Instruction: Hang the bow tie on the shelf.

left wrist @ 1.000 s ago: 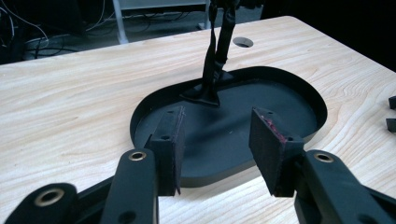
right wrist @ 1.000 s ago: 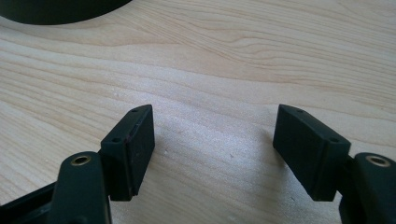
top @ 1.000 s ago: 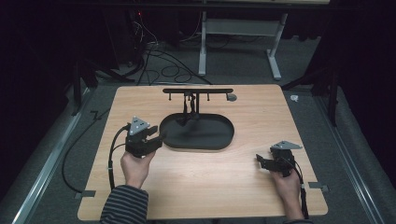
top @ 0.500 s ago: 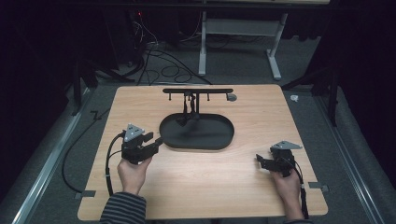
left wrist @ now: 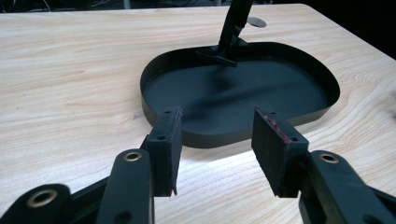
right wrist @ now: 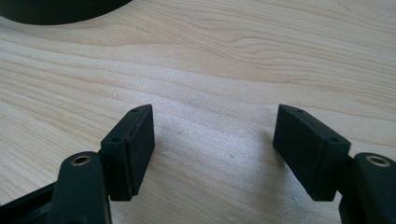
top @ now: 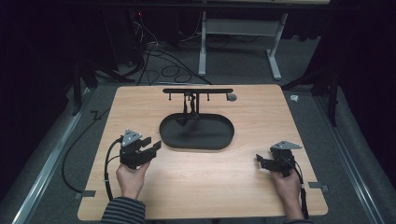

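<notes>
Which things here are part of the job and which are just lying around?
In the job: black oval tray with its T-shaped stand; open left claw nearest its rim.
Lying about: small grey disc on the table; floor cables.

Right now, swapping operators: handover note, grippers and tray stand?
Left gripper: open, nothing between the jaws, which have just been opening; it sits by the left end of the black oval tray and points at it, apart from the rim.
Right gripper: open, empty, low over bare wooden table near the right front.
The tray sits mid-table, with a T-shaped black stand rising from its far side; small dark items hang on the post, too small to identify.
Done: nothing gripped or visibly placed.
Left: probably approach the tray and grasp.
</notes>
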The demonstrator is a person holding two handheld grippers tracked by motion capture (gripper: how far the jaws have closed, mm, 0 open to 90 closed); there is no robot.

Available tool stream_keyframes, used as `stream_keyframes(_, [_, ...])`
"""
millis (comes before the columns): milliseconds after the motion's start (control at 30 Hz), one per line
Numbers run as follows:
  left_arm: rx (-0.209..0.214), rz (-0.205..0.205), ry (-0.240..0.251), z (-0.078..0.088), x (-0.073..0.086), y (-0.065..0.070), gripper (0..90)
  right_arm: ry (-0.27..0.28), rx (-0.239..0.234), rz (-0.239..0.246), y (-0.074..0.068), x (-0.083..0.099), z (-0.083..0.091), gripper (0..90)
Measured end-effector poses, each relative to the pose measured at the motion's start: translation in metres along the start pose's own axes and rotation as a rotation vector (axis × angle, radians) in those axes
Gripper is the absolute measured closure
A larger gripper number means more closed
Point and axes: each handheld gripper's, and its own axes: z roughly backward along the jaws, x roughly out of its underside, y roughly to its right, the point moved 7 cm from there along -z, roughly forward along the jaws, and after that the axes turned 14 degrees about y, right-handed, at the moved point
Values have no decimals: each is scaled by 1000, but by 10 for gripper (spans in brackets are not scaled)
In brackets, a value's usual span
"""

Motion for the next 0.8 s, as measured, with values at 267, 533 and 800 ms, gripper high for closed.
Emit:
stream_keyframes(267, [-11,17,-12,2,8,-4,532,0,0,0,0,0,0,309])
stream_keyframes(533, [-19,44,-34,1,22,-8,532,0,0,-1,0,0,0,309])
stream_keyframes(800, [-18,63,-46,0,29,-7,531,0,0,0,0,0,0,308])
